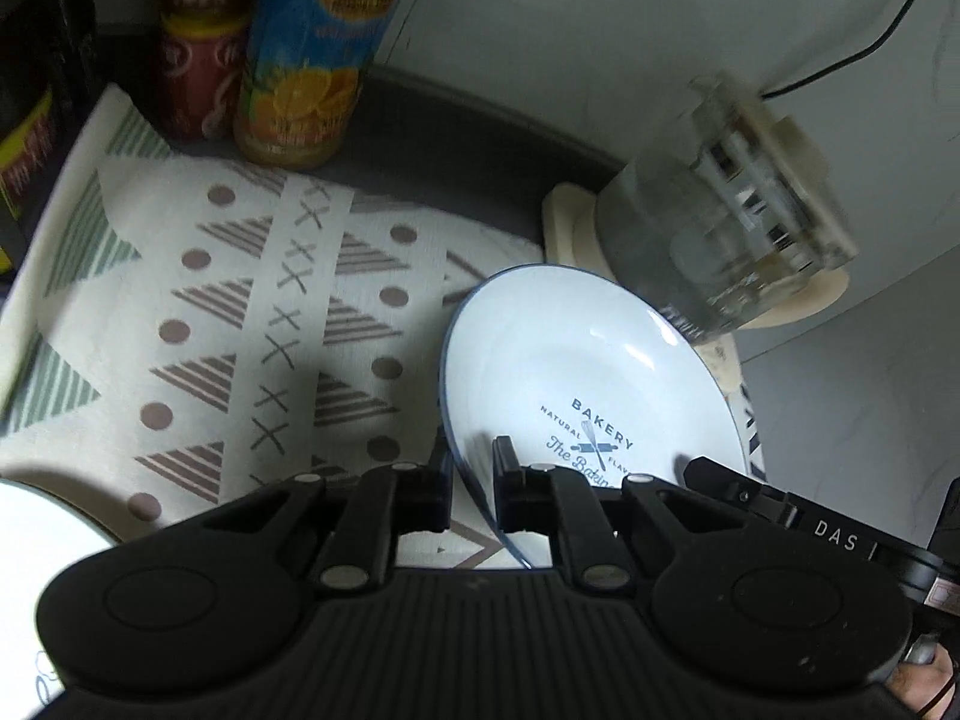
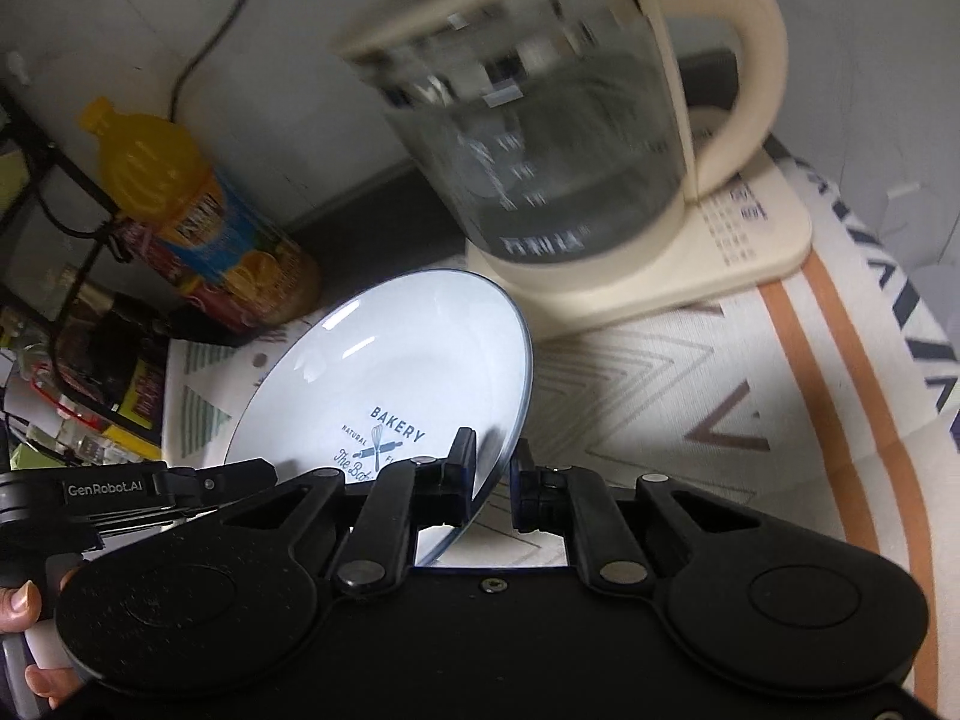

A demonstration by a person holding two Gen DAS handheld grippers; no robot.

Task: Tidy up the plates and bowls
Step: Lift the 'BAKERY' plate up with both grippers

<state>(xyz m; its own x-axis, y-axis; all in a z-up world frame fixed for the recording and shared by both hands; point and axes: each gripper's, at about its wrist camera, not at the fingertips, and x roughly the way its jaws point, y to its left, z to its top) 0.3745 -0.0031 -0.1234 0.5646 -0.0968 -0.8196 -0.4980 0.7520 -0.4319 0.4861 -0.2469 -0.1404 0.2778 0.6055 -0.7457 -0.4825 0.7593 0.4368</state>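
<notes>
In the left wrist view, the left hand-held gripper [image 1: 474,468] pinches the near left rim of a white plate [image 1: 576,354] printed "BAKERY", which is tilted above the patterned cloth [image 1: 240,312] on the surface, just in front of a glass kettle [image 1: 720,228]; an orange juice bottle [image 1: 306,60] and a red can [image 1: 198,78] stand behind. In the right wrist view, the right hand-held gripper [image 2: 495,468] clamps the same plate [image 2: 384,354] at its right rim, with the kettle [image 2: 540,120] on its cream base beyond, and the other gripper's black finger reaching in from the left.
</notes>
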